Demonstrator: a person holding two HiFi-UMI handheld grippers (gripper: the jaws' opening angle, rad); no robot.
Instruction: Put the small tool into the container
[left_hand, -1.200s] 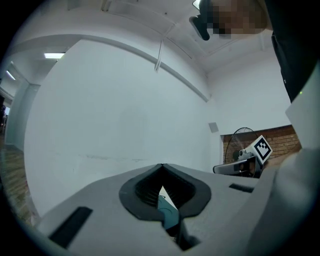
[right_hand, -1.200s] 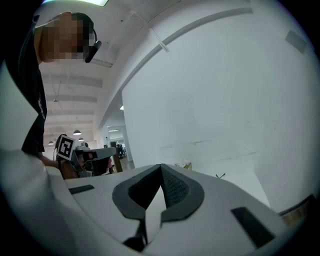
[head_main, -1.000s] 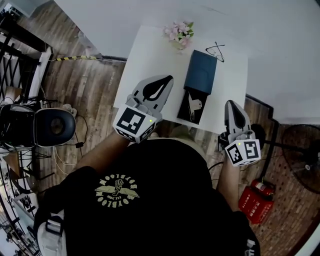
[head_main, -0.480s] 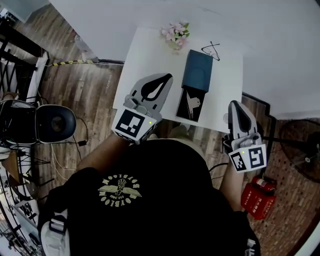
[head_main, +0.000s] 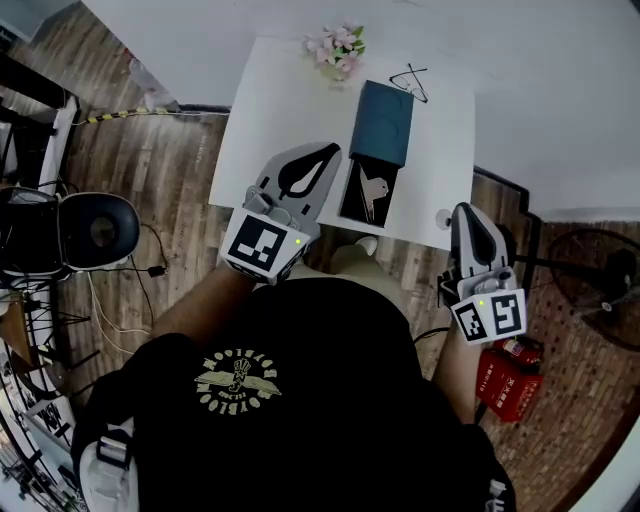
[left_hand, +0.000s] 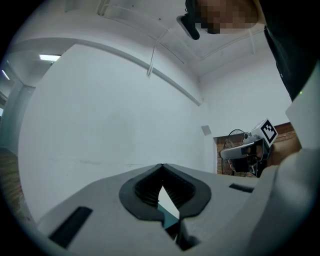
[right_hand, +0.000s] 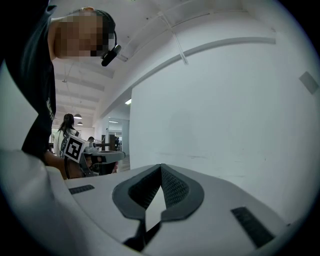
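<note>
To the far left a round black stool-like thing (head_main: 100, 230) sits on the wooden floor, well apart from the white table (head_main: 270, 110). The person stands at the table's near edge with the left gripper (head_main: 330, 152) held over the near left part of the top. Its tips point away from the body and are pressed together with nothing caught between them. Its own camera shows the same (left_hand: 161, 165): the dark pads meet at the point, and only the wall and a sliver of table show through the gap behind. At the back of the table lies a small bunch of pink flowers (head_main: 337, 48). Just right of the left gripper a dark blue box (head_main: 382, 120) lies lengthwise, and a black tray (head_main: 352, 205) sticks out from its near end. The small pale tool (head_main: 375, 188) lies on that tray, touched by neither gripper. Beyond the box rests a pair of thin wire glasses (head_main: 410, 80). The right gripper (head_main: 466, 210) hangs by the table's near right corner, well apart from the box, its jaws closed tip to tip and empty in its own view (right_hand: 161, 165). On the floor beyond it are a red canister (head_main: 505, 380) and a dark fan (head_main: 600, 295).
</note>
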